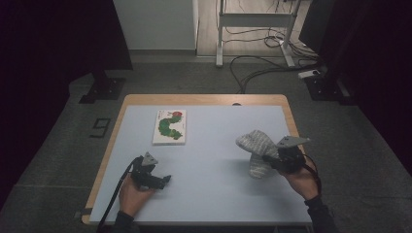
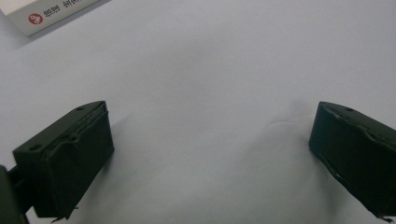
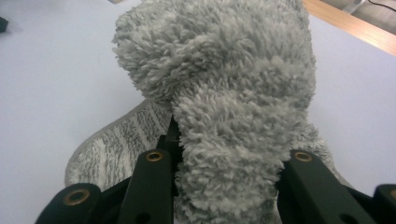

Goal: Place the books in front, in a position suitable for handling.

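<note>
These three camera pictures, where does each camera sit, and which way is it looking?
High view: fixed above the person's side, looking forward and down on the table, the book and the fuzzy grey sock; both hands show, with the left tool and right tool.
Left gripper view: rides on the left tool, looking along its open jaws at bare tabletop; the book's corner shows.
Right gripper view: rides on the right tool, jaws clamped on the sock.
Shared: the sock, the book and the table.
</note>
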The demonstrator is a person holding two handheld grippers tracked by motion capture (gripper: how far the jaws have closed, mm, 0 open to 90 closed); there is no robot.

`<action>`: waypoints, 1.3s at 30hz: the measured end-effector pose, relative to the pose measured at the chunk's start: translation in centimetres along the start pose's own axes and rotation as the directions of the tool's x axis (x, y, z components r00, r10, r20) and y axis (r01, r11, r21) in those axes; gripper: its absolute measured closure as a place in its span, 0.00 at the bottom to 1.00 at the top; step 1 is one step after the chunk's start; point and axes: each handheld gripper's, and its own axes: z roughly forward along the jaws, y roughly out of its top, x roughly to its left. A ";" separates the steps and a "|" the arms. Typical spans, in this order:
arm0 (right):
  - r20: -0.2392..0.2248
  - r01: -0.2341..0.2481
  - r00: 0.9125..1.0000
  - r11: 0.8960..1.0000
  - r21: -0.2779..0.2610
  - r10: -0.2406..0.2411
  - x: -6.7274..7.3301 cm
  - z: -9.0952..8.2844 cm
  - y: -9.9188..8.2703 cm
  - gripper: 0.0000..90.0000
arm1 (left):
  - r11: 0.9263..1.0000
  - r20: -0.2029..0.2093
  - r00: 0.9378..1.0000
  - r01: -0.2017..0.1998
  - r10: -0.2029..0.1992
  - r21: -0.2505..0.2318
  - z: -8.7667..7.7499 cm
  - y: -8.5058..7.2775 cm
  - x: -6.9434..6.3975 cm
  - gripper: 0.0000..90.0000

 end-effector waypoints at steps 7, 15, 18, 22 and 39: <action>0.028 -0.028 0.999 1.000 0.008 0.028 -0.6 -0.7 -2.1 0.72 | 1.000 0.000 1.000 0.003 -0.003 -0.002 0.0 0.0 0.0 0.00; 0.045 -0.058 0.997 0.998 0.034 0.057 -1.0 0.2 -4.2 0.72 | 1.000 0.000 1.000 0.003 -0.003 -0.003 0.0 0.0 0.0 0.00; 0.039 -0.073 0.997 0.996 0.046 0.071 -1.2 0.8 -5.2 0.72 | 1.000 0.000 1.000 0.003 -0.003 -0.003 0.0 0.0 0.0 0.00; 0.052 -0.084 0.995 0.994 0.072 0.081 -1.3 2.0 -6.5 0.69 | 1.000 -0.001 1.000 0.003 -0.003 -0.003 0.0 0.0 0.0 0.00; 0.073 -0.083 0.994 0.993 0.089 0.076 -1.3 2.8 -6.4 0.03 | 1.000 -0.001 1.000 0.005 -0.005 -0.001 0.0 0.0 0.0 0.00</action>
